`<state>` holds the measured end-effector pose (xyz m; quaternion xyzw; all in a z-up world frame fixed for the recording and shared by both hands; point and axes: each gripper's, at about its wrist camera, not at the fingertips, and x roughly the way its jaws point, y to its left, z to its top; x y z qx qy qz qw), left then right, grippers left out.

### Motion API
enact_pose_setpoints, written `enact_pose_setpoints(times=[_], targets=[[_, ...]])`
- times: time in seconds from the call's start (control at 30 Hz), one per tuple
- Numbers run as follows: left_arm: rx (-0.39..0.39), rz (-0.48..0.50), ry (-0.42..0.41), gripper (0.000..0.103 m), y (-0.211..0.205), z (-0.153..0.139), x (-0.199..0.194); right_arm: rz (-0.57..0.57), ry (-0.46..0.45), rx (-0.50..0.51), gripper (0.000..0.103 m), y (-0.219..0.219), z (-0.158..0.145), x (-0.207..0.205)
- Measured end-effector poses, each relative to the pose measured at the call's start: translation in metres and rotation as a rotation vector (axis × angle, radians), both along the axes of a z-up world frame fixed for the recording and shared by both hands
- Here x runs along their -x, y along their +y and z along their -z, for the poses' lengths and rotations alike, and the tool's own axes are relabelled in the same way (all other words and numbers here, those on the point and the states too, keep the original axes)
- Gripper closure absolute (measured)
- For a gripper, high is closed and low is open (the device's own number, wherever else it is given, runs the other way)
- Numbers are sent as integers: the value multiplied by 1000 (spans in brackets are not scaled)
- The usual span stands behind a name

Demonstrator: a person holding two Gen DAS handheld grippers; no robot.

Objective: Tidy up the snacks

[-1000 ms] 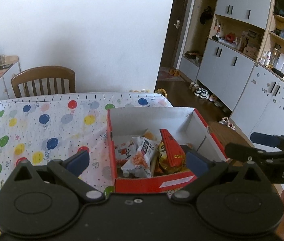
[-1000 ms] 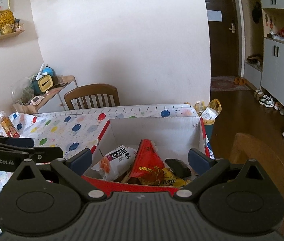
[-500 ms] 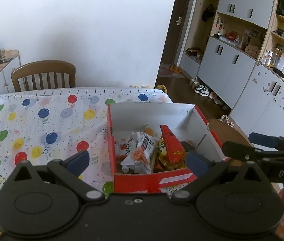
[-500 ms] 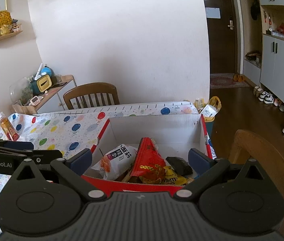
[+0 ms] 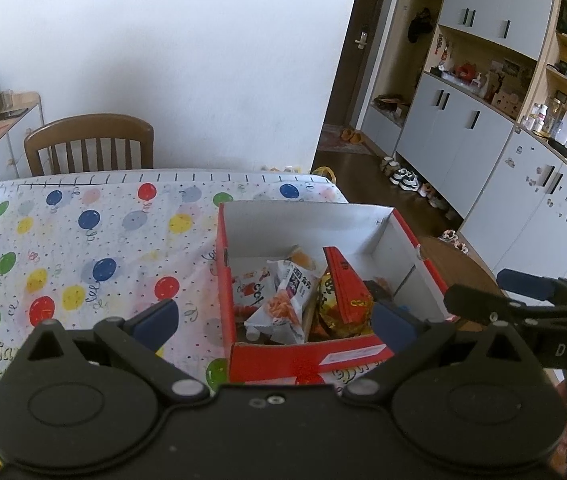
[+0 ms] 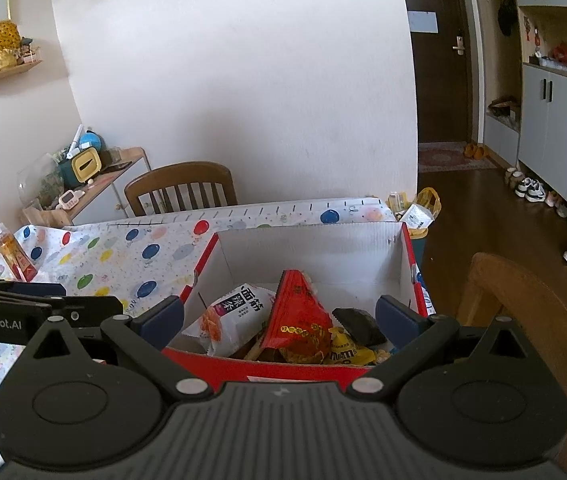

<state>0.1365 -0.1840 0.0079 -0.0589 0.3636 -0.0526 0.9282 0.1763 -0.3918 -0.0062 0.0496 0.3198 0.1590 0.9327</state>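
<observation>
- A red cardboard box with a white inside (image 5: 307,358) (image 6: 303,248) stands open near the right end of the bench, with snack packets lying loosely in its near half.
- Among them are a white packet with orange print (image 5: 287,300) (image 6: 235,314), a red triangular packet (image 5: 345,286) (image 6: 299,312), a yellow candy bag (image 6: 349,352) and a dark wrapper (image 6: 357,320).
- The left gripper (image 5: 275,322) is spread wide and empty, its blue pads either side of the box's near left corner.
- The right gripper (image 6: 279,314) is likewise wide and empty, poised over the box's near edge.
- A white cloth printed with coloured balloons (image 5: 83,240) (image 6: 123,248) covers the bench.
- A brown wooden chair (image 5: 89,142) (image 6: 181,188) stands at the far side; an orange bottle (image 6: 13,252) stands at the bench's left edge.
</observation>
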Motion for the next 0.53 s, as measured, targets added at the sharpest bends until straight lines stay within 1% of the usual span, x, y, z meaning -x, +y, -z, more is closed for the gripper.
enact_pose_setpoints(times=[0.53], targets=[[6, 4, 5, 0, 0, 3, 1, -1, 20, 6, 0, 3, 9, 4]])
